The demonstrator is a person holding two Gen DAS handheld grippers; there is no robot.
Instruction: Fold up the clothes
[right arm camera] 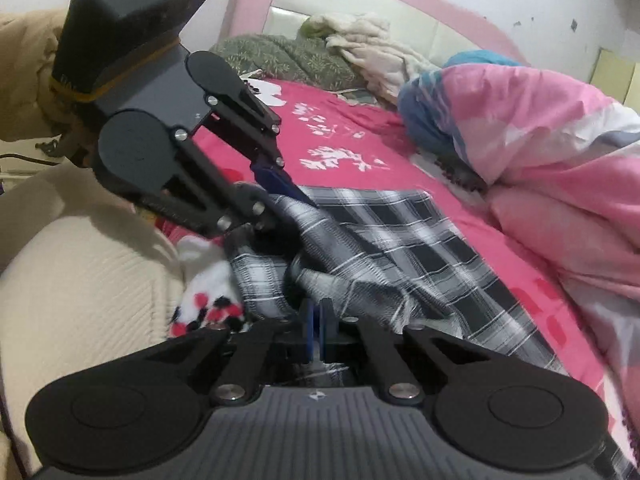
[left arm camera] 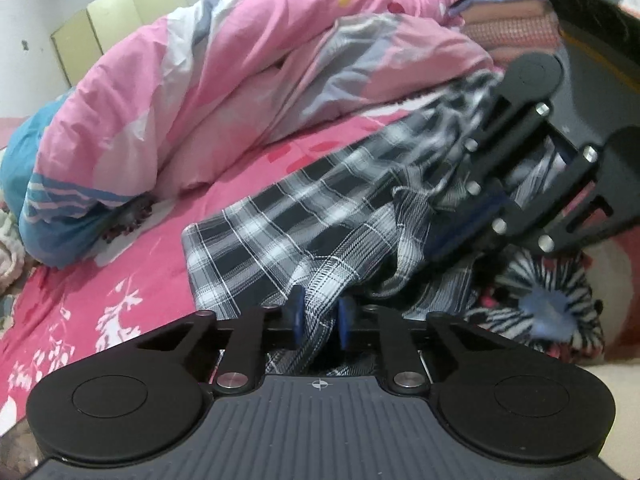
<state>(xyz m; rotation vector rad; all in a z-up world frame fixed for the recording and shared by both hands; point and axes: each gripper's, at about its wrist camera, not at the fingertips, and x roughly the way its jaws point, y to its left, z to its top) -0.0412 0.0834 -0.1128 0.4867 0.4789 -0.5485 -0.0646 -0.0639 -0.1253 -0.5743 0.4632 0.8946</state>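
Note:
A black-and-white plaid shirt (left arm camera: 304, 216) lies stretched across the pink bedsheet (left arm camera: 100, 292). My left gripper (left arm camera: 320, 316) is shut on a bunched fold of its near edge, cloth pinched between the blue pads. The right gripper (left arm camera: 460, 224) comes in from the right of the left wrist view, shut on another part of the shirt. In the right wrist view the plaid shirt (right arm camera: 400, 240) spreads ahead, my right gripper (right arm camera: 319, 322) is shut on its edge, and the left gripper (right arm camera: 276, 184) grips the cloth further left.
A bulky pink, white and blue quilt (left arm camera: 208, 92) is heaped along the far side of the bed. A spotted white garment (right arm camera: 208, 292) and a cream knit (right arm camera: 80, 280) lie beside the shirt. Folded clothes (left arm camera: 508, 20) are stacked at the back. The padded headboard (right arm camera: 360, 4) stands behind.

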